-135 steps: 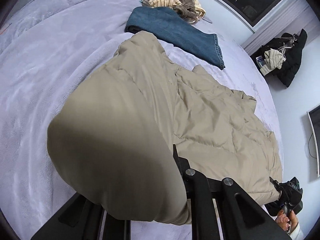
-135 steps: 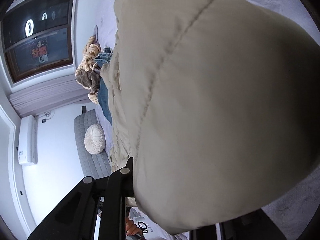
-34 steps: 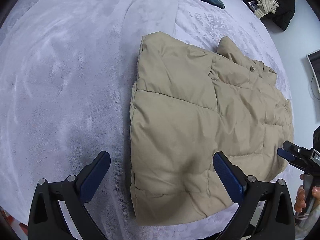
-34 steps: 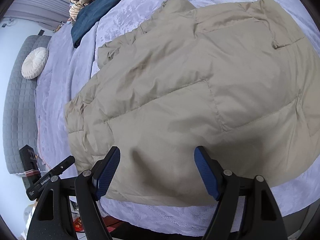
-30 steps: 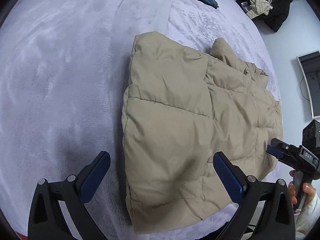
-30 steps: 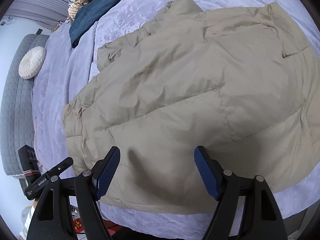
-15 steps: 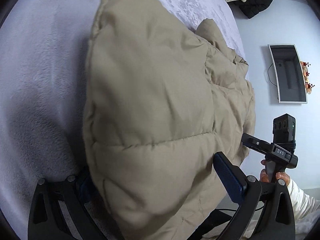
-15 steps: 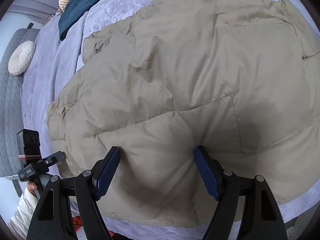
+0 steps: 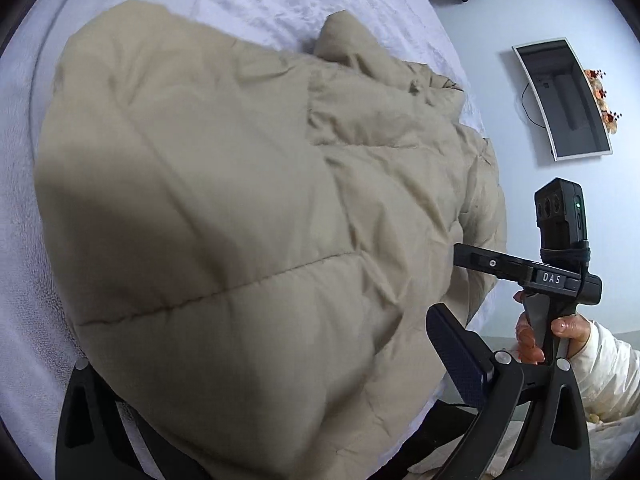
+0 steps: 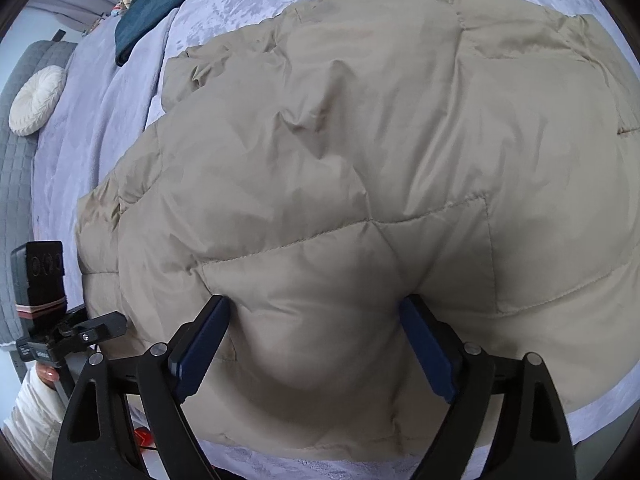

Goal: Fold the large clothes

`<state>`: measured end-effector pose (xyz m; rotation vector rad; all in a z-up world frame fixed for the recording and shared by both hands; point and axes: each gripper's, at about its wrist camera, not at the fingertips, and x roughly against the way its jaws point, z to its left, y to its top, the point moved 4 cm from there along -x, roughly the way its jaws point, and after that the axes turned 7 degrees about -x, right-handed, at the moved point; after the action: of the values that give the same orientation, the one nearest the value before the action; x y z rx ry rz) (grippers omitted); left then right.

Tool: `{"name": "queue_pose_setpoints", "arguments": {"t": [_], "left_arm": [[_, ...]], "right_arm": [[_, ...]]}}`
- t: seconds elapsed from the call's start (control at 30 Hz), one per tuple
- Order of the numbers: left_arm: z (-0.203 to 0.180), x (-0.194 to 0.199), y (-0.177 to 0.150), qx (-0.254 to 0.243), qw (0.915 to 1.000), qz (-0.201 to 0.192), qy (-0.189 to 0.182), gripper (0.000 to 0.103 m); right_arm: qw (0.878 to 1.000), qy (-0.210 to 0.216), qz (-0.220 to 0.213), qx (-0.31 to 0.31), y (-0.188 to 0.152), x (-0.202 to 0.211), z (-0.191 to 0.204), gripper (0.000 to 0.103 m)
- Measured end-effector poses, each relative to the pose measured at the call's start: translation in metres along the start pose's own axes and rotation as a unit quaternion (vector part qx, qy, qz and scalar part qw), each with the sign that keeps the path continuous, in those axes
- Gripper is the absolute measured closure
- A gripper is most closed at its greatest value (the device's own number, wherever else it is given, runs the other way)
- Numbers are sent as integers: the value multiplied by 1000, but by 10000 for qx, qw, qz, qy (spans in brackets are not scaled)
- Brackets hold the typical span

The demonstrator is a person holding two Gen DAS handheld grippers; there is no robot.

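A beige quilted puffer jacket (image 9: 248, 200) lies folded on the lavender bed (image 9: 280, 4) and fills both views. My left gripper (image 9: 320, 320) is open at the jacket's near corner. The padding bulges between its fingers and hides the left one; only the right blue pad (image 9: 460, 360) shows. My right gripper (image 10: 312, 304) points steeply down into the jacket (image 10: 360, 152), jaws opening, with a puff of fabric between the two blue pads (image 10: 204, 332). Each gripper appears in the other's view, held in a hand with a white sleeve (image 9: 604, 364).
Folded blue jeans (image 10: 148, 8) and a heap of clothes lie at the bed's far end. A round white cushion (image 10: 36, 100) rests against a grey quilted headboard (image 10: 16, 184). A screen (image 9: 568, 96) hangs on the wall. The bed's near edge runs just below both grippers.
Both grippers have come down close onto the jacket. The left one swung and rolled toward the near corner, whose padding now covers its left finger. The right gripper's jaws stand slightly wider.
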<state>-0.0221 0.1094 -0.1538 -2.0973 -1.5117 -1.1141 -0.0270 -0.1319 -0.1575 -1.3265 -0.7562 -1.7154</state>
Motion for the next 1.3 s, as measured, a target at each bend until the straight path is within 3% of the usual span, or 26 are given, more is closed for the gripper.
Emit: {"name": "queue_pose_setpoints", "arguments": {"t": [0.17,0.33,0.47,0.53,0.67,0.77,0.8,0.83,0.87,0.93,1.1,1.3], "left_arm": [[-22,-3,-3,-561,9979,-95,313,0],[19,-13,-13,248,9996,78,94,0],[14,-18,-13,231,9997,96,-10,1],[7,-21,-10,69,9999,143,-1,10],[-9,-26,-3,-70,9997,151,165,10],[-12,-21,1,-51,9993,138,350,26],[-15,-20,1,-49,9990,125,415,34],[-16,-18,1,-46,9989,96,455,39],[-16,-16,1,-52,9987,81,505,49],[-16,-13,1,-92,9983,19,572,63],[-39,1,3,16,9961,-122,873,75],[-83,29,14,43,9953,-363,899,75]], "right_arm": [[9999,99,30,-27,2,-3,-5,13],[9999,72,72,7,2,-2,-3,13],[9998,147,148,74,-1,8,4,13],[9997,206,86,110,-3,16,5,13],[9993,174,-288,165,-1,34,4,13],[9985,257,-489,51,3,40,-1,13],[9982,279,-526,20,6,40,-3,16],[9979,323,-556,9,8,40,-5,29],[9977,363,-567,24,10,39,-5,54],[9977,354,-572,96,14,38,-6,83],[9962,507,-578,418,22,31,-2,88],[9951,694,-510,494,40,15,-2,88]]}}
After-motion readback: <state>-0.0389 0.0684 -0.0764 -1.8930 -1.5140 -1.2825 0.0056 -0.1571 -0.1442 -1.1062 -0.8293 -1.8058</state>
